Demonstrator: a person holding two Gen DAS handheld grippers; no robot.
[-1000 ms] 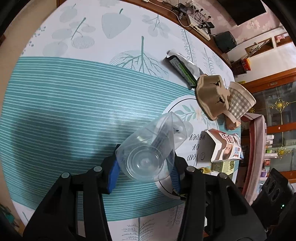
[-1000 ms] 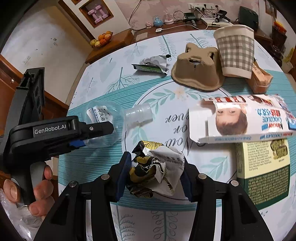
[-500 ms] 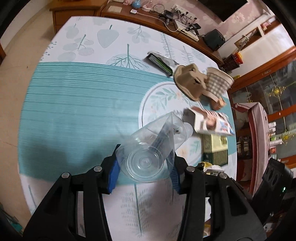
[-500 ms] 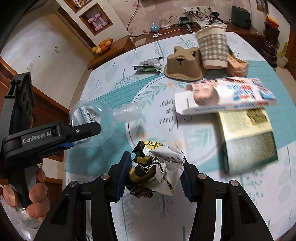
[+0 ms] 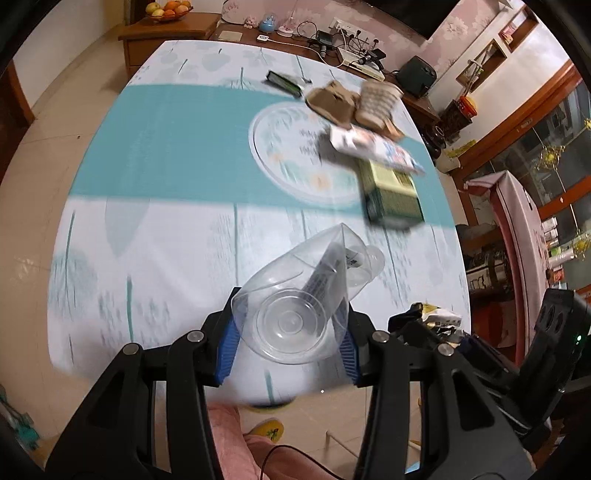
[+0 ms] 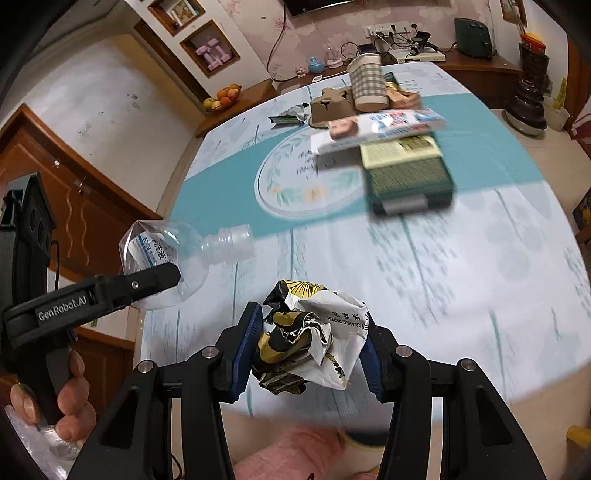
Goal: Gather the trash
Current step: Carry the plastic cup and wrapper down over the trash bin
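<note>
Clamping bottle (image 5: 295,295) left gripper (image 5: 288,341), wrapper (image 6: 314,336) right gripper (image 6: 308,349).

Pretty clearly someone's home, living/dining room type space. Big table (image 6: 461,258) with a leafy teal tablecloth, a fruit bowl (image 6: 223,98) on a wooden sideboard (image 5: 166,35) past the table's far edge, pink floral wallpaper (image 6: 321,26), wall niches with knick-knacks, and tiled floor (image 5: 66,99).
</note>
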